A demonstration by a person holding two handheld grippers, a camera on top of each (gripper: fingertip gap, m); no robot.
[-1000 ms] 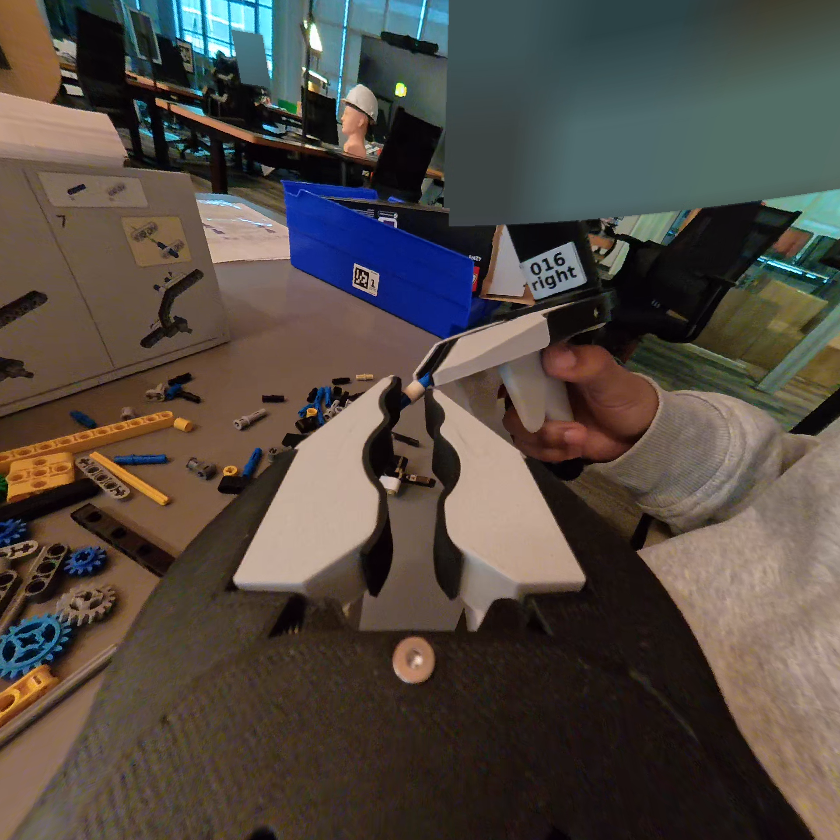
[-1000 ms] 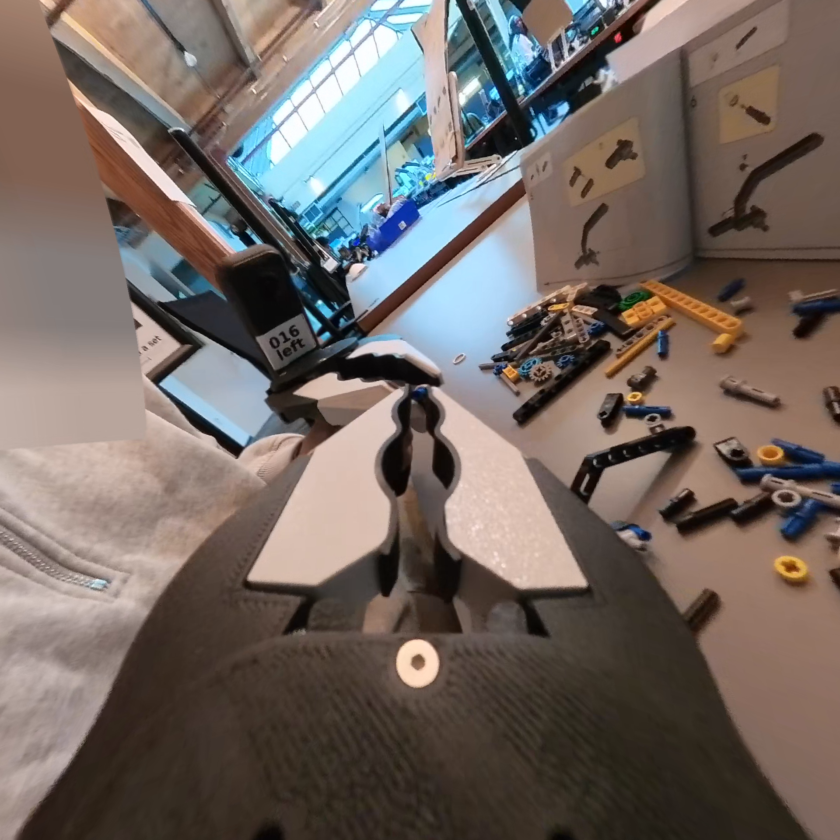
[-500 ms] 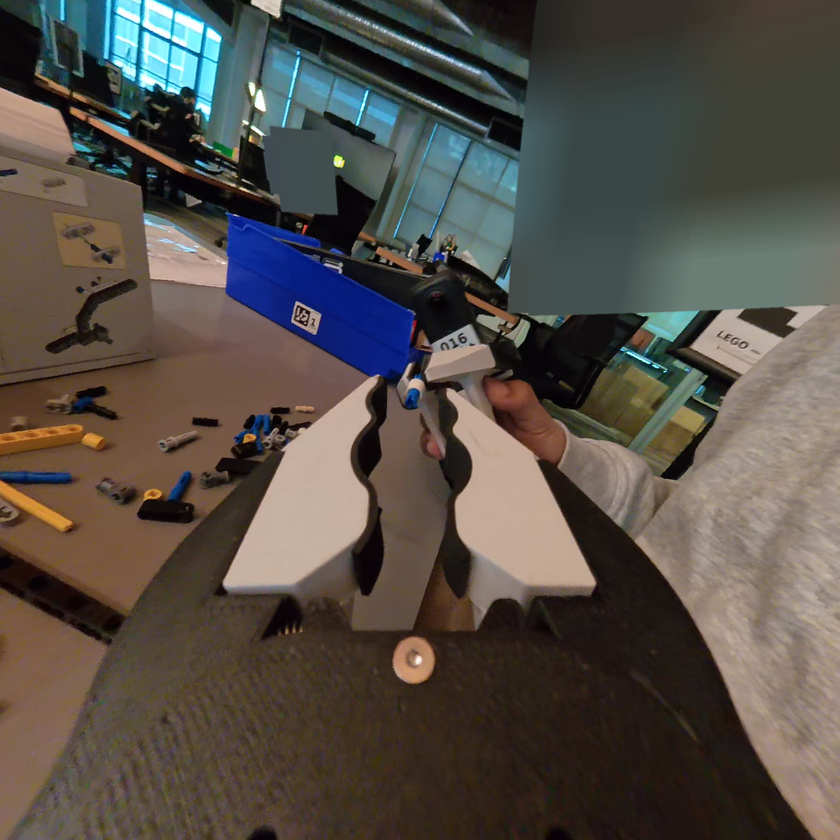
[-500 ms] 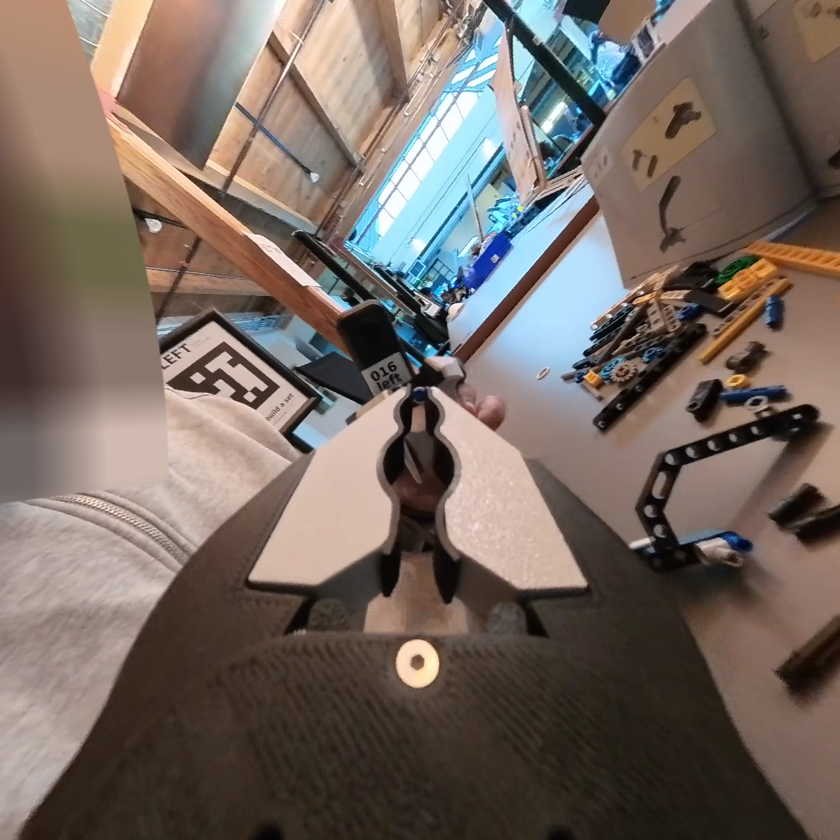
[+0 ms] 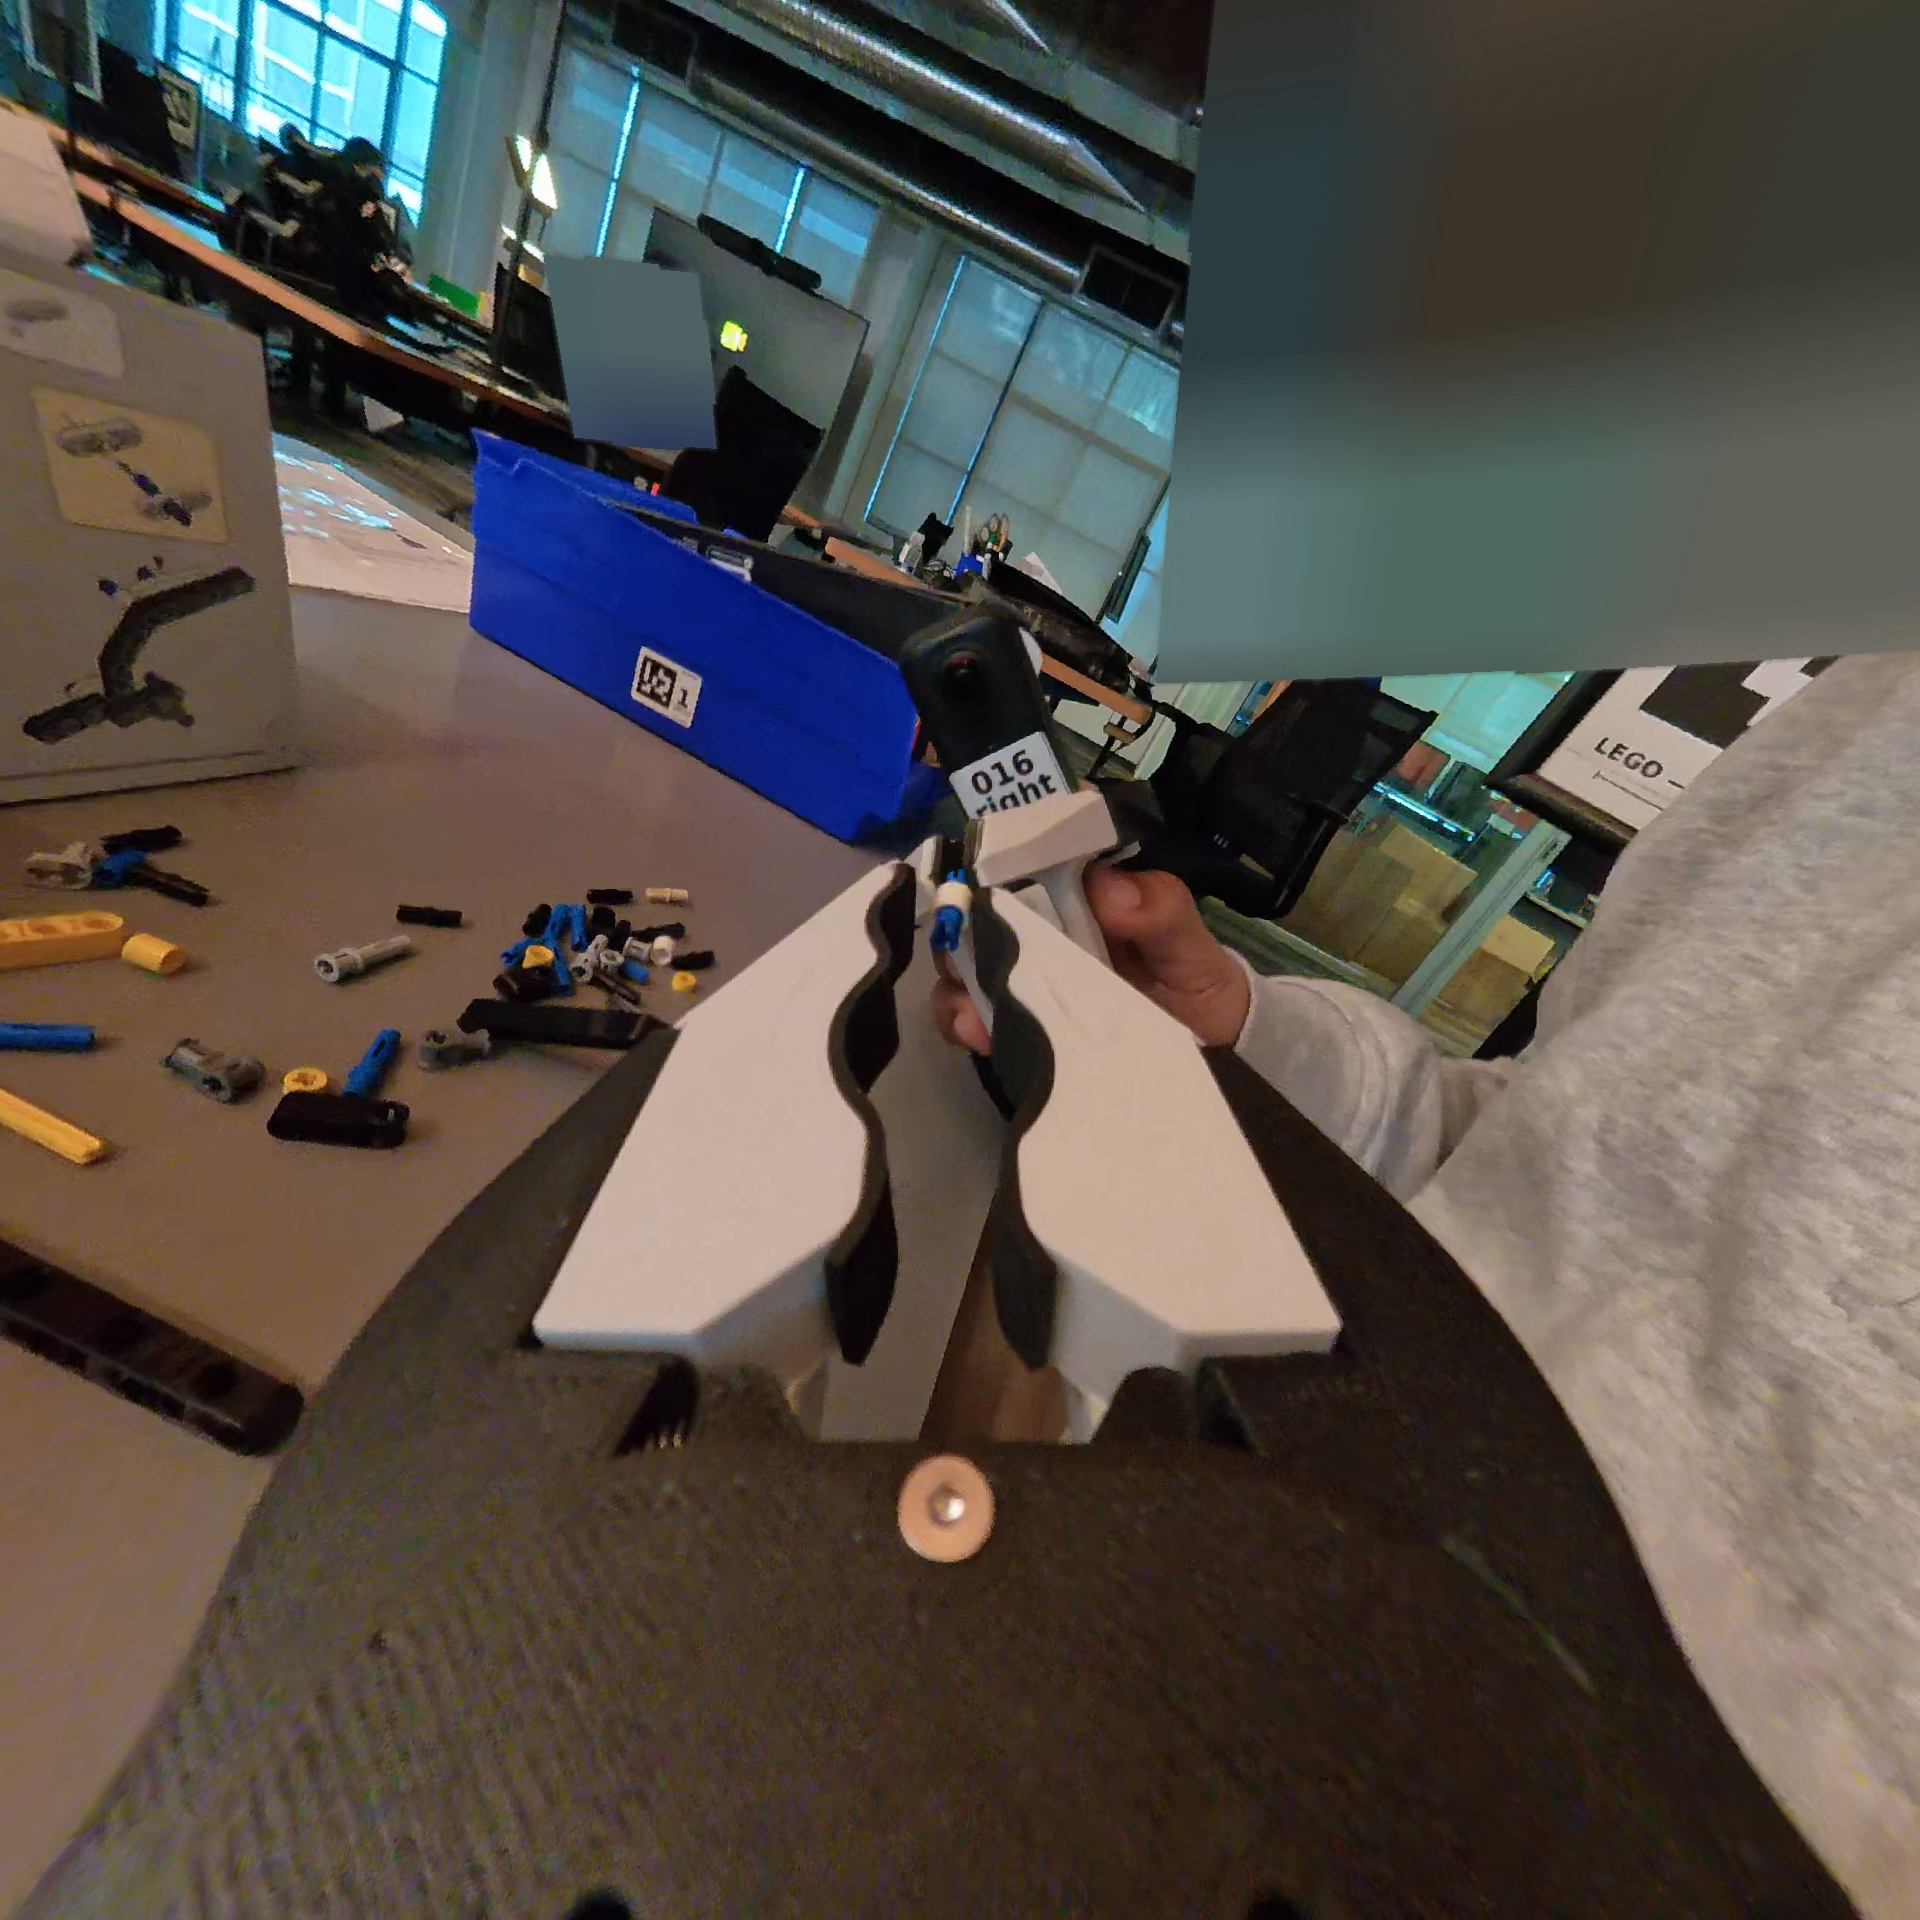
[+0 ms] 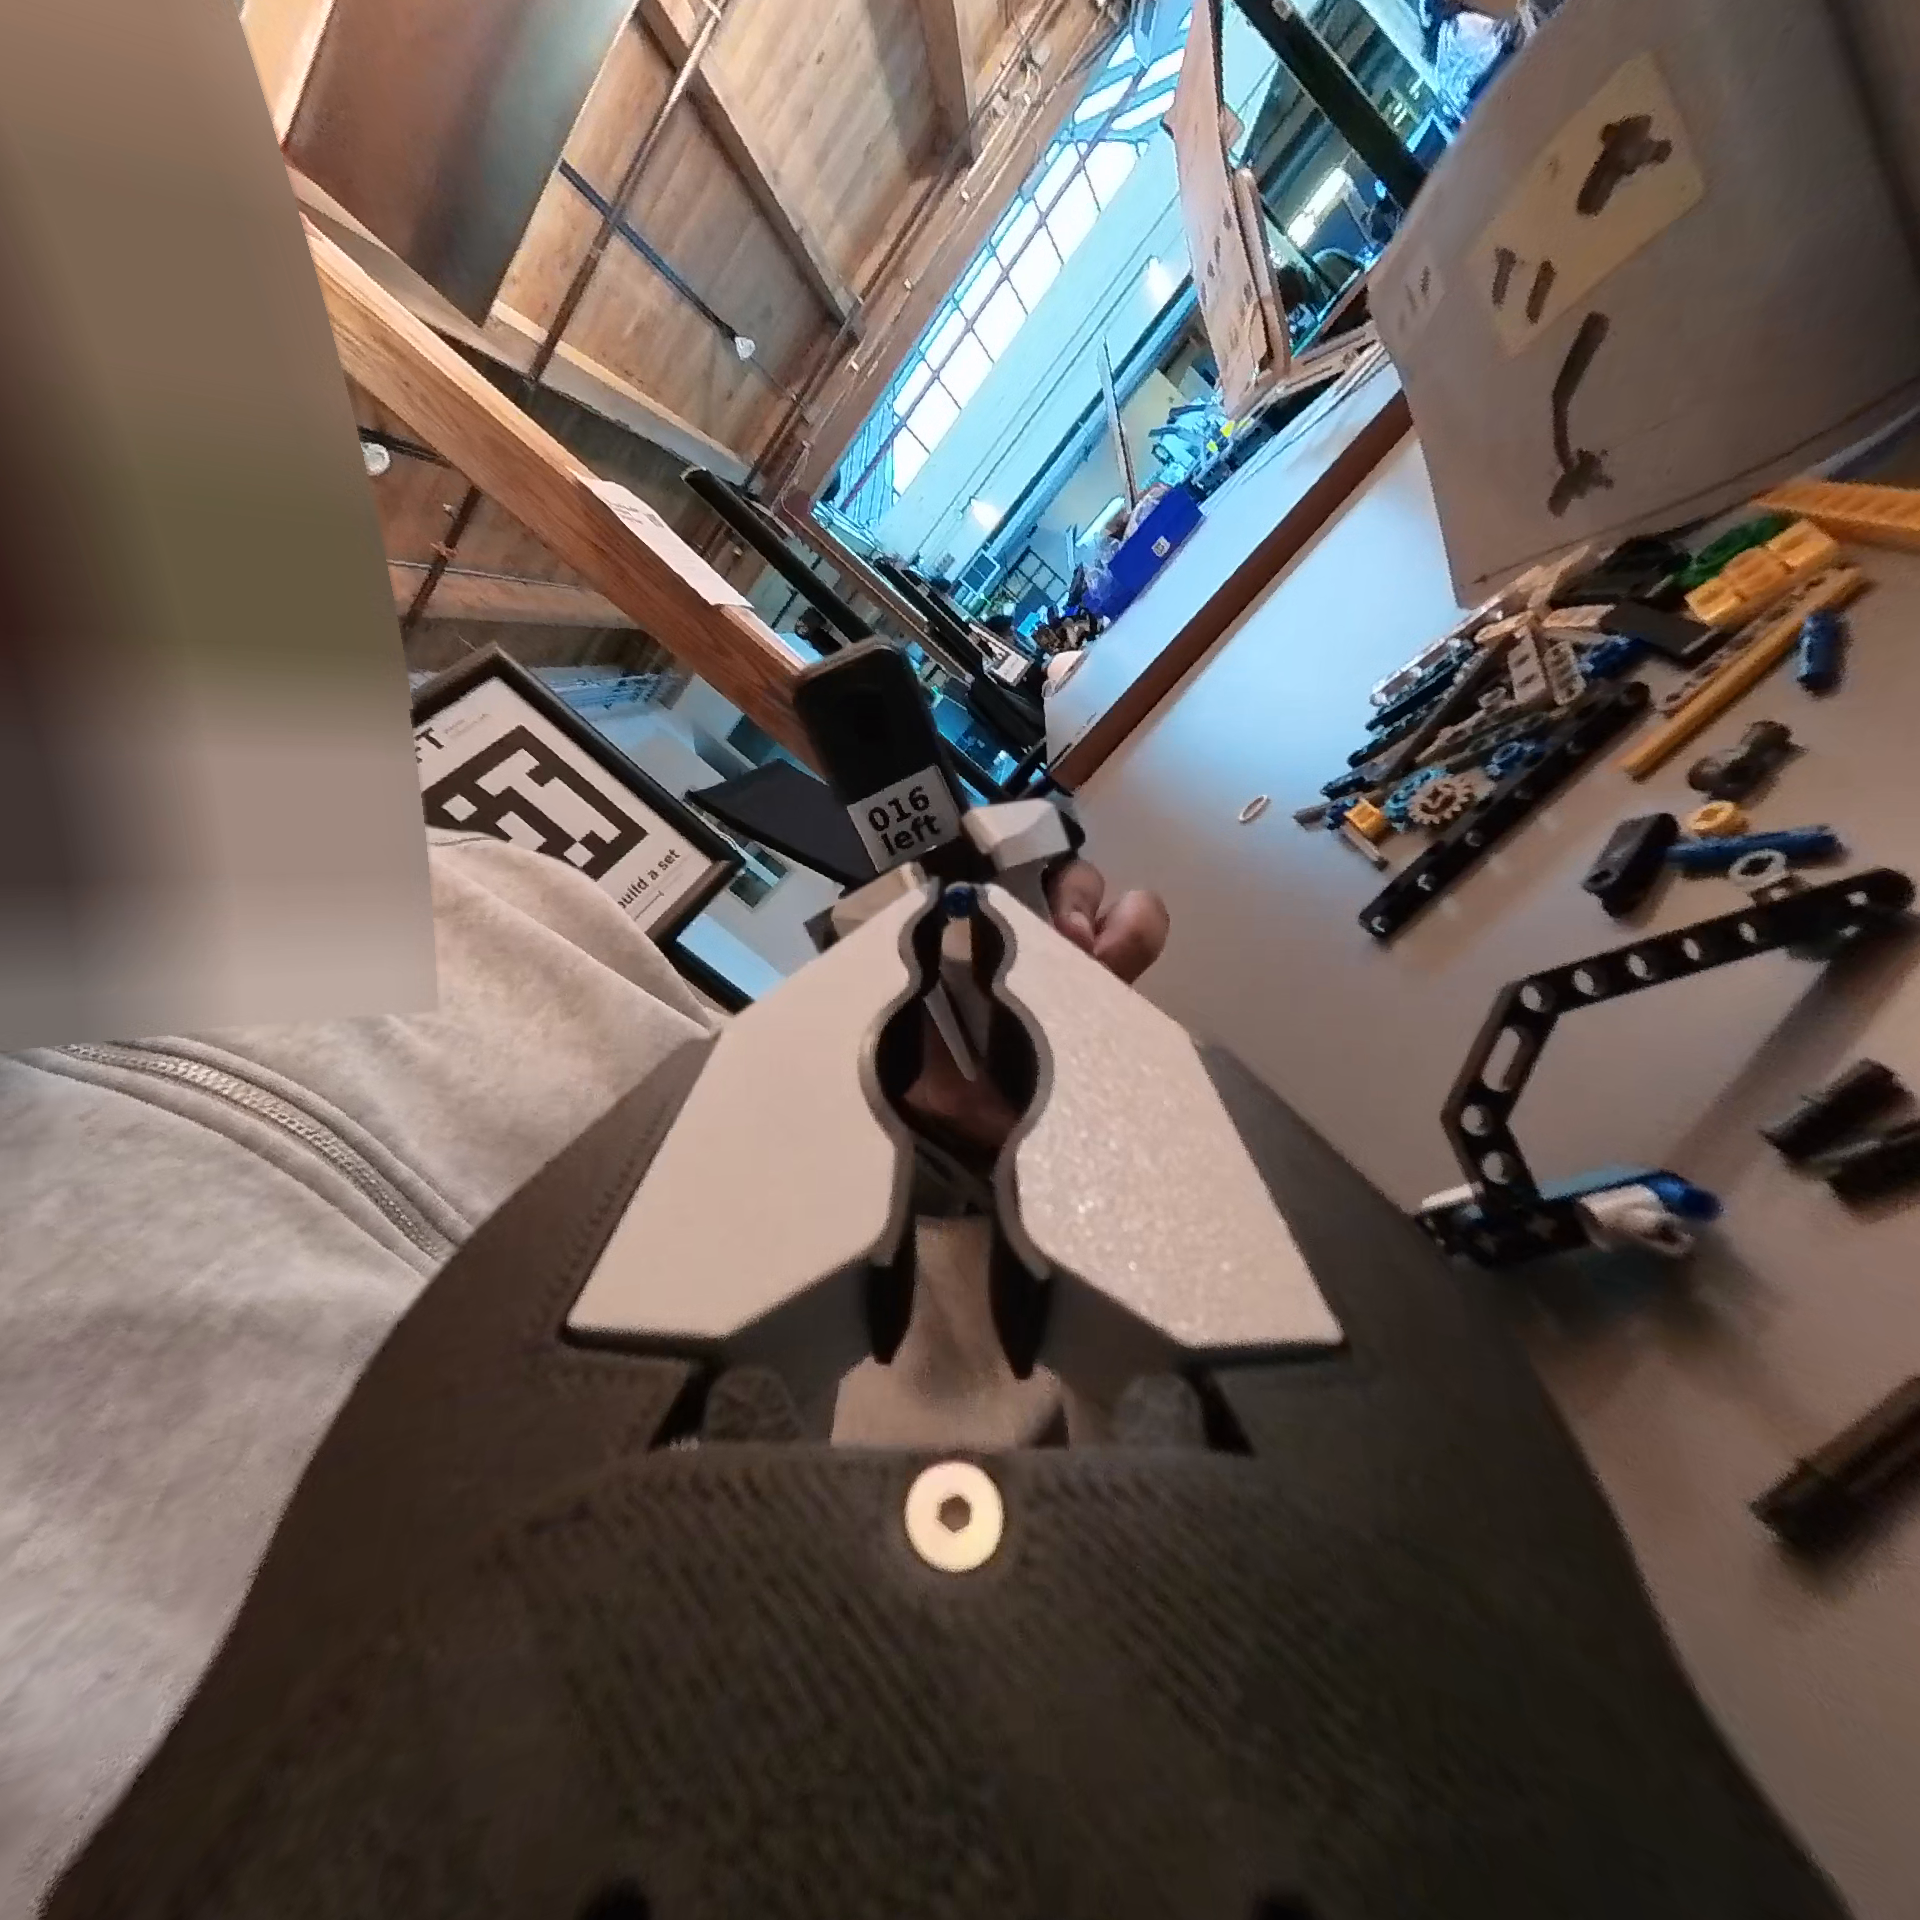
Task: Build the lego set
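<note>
Left hand-held gripper (image 5: 940, 883): we see its fingers set slightly apart at mid-frame, tips meeting the other tool's tips around a small blue pin (image 5: 945, 925); whether they pinch it, we cannot tell.
Right hand-held gripper (image 6: 956, 909): its tips close on the blue pin at frame centre.
Lego parts: we see loose pins (image 5: 582, 951) at left of the bench (image 5: 436, 790), a black bent beam (image 6: 1621, 997) at right.
Blue bin (image 5: 665, 634): upper middle, beyond the parts.

loose pieces (image 5: 582, 956) scattered on worktop (image 5: 416, 790), bin (image 5: 665, 634) behind them, booklet (image 5: 135, 540) standing at left
</note>
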